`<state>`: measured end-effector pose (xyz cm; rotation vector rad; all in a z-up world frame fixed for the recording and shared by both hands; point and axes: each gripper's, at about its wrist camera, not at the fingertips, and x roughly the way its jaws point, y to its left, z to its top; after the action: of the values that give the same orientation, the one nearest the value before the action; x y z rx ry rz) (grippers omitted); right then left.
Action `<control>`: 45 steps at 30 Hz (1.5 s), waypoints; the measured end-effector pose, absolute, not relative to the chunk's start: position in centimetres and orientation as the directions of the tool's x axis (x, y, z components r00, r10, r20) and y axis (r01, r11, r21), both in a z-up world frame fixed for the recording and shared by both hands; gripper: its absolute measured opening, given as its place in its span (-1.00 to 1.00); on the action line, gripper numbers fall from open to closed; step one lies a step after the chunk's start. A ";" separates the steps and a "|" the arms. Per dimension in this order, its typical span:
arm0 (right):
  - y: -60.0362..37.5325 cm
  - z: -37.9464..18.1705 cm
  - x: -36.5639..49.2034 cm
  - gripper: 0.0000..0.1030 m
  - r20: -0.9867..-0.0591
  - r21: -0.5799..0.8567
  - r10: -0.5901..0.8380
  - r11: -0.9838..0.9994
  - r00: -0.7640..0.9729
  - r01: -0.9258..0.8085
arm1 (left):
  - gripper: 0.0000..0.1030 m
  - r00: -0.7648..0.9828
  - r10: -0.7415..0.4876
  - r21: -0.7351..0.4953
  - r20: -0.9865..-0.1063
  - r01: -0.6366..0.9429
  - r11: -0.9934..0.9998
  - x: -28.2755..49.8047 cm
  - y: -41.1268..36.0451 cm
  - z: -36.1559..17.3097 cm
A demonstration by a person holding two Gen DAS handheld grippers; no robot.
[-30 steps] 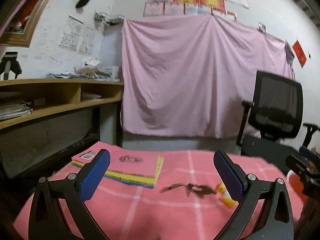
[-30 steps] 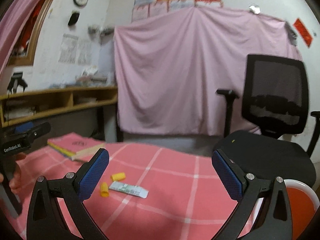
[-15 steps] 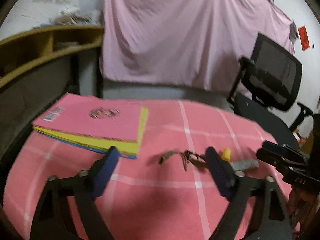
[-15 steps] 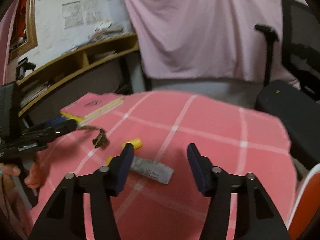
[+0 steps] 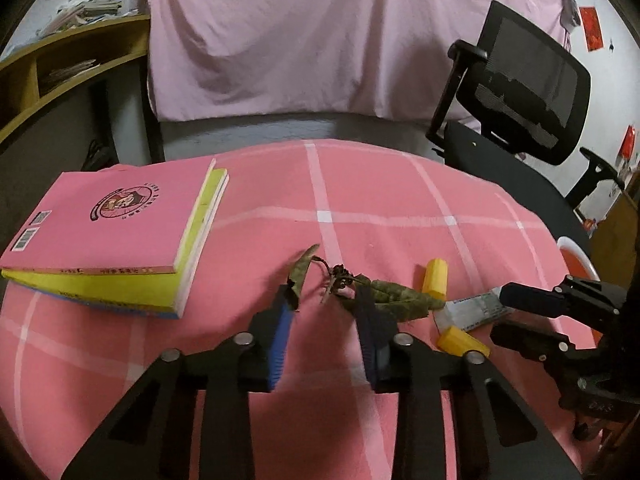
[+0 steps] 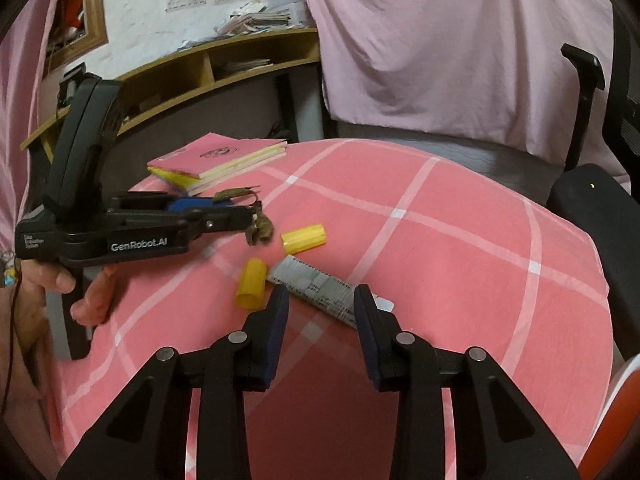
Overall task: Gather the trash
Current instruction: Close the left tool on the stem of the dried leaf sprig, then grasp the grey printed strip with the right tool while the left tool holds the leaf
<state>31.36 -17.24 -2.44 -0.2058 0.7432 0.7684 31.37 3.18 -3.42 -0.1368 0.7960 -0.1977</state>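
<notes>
A dried leafy twig (image 5: 362, 290) lies on the pink checked tablecloth (image 5: 380, 200). My left gripper (image 5: 324, 300) is open, its jaws partly closed around the twig's middle; it also shows in the right wrist view (image 6: 240, 216). Two yellow caps (image 5: 435, 278) (image 5: 462, 342) and a grey printed wrapper (image 5: 476, 308) lie to the right. My right gripper (image 6: 320, 296) is open, with its jaws on either side of the wrapper (image 6: 320, 284) near its end. The yellow caps (image 6: 303, 237) (image 6: 251, 282) lie just beyond it.
A stack of pink and yellow books (image 5: 116, 232) lies at the table's left. A black office chair (image 5: 520, 92) stands behind the table on the right. An orange and white bin (image 6: 616, 412) shows at the lower right. Wooden shelves (image 6: 208, 72) line the left wall.
Both grippers tilted down and moved in over the table. The left jaws narrowed around the twig, and the right jaws narrowed around the wrapper.
</notes>
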 end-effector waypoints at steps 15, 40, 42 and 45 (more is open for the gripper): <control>-16.4 -3.0 30.5 -0.40 -0.702 0.020 0.514 0.707 0.493 -0.707 | -0.99 0.676 -0.236 -0.186 -0.698 0.146 0.972 31.6 2.6 -3.7; -15.6 -3.0 33.3 -0.25 -0.723 0.168 0.611 0.609 0.323 -0.775 | -0.99 0.720 -0.132 -0.097 -0.681 0.090 0.991 27.9 3.2 -3.2; -15.3 -3.0 32.6 -0.29 -0.731 0.126 0.591 0.607 0.340 -0.785 | -0.99 0.719 -0.134 -0.099 -0.681 0.091 0.991 27.9 3.2 -3.2; -15.0 -3.3 32.3 -0.42 -0.737 0.089 0.565 0.625 0.371 -0.776 | -0.99 0.720 -0.136 -0.104 -0.681 0.089 0.991 27.9 3.1 -3.2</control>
<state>32.28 -14.97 -3.30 -0.2940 0.8147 0.8756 27.88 3.10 -3.18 -0.0649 0.7574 -0.1245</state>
